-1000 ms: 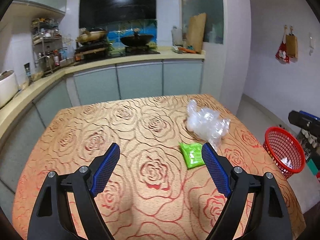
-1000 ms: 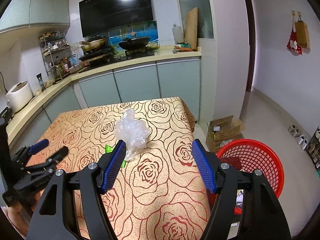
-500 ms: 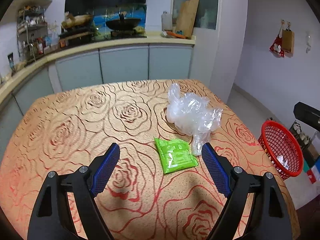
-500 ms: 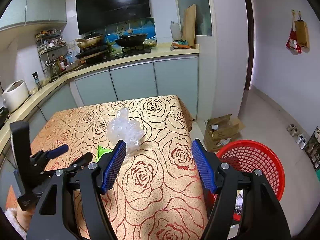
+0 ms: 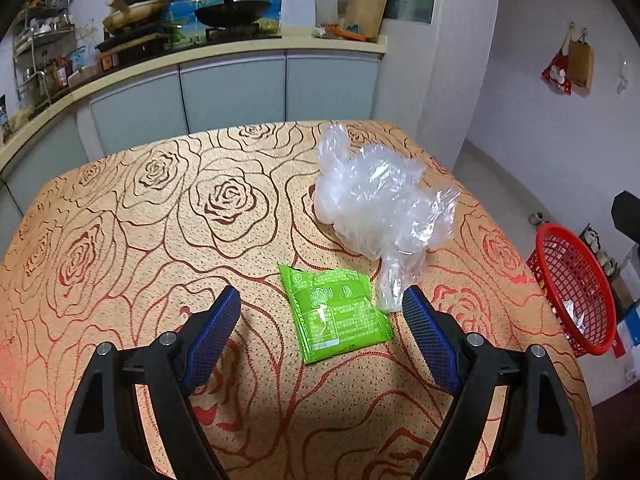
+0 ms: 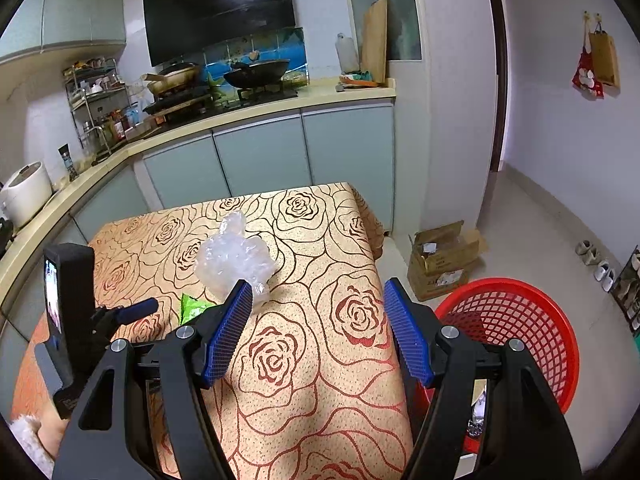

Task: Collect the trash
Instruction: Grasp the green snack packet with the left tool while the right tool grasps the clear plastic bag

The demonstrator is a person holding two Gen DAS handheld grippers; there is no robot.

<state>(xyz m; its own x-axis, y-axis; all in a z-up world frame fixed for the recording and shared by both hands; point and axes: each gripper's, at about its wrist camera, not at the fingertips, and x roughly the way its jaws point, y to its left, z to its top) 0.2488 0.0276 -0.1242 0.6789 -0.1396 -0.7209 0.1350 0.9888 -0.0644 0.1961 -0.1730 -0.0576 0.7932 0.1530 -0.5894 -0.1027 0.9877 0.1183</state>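
A green snack wrapper (image 5: 336, 312) lies flat on the rose-patterned table (image 5: 160, 216). A crumpled clear plastic bag (image 5: 380, 208) sits just behind it to the right. My left gripper (image 5: 322, 332) is open and empty, low over the table, with the wrapper between its fingers. My right gripper (image 6: 318, 328) is open and empty above the table's right part. In the right wrist view the bag (image 6: 236, 256) and a corner of the wrapper (image 6: 190, 306) lie ahead to the left, and the left gripper (image 6: 132, 310) shows at the left.
A red mesh basket (image 6: 516, 332) stands on the floor beside the table's right edge; it also shows in the left wrist view (image 5: 572, 288). A cardboard box (image 6: 444, 256) lies on the floor behind it. Kitchen counters (image 6: 256, 116) run behind the table.
My left gripper has moved forward and down toward the green wrapper, which now lies between its fingers. My right gripper has barely moved.
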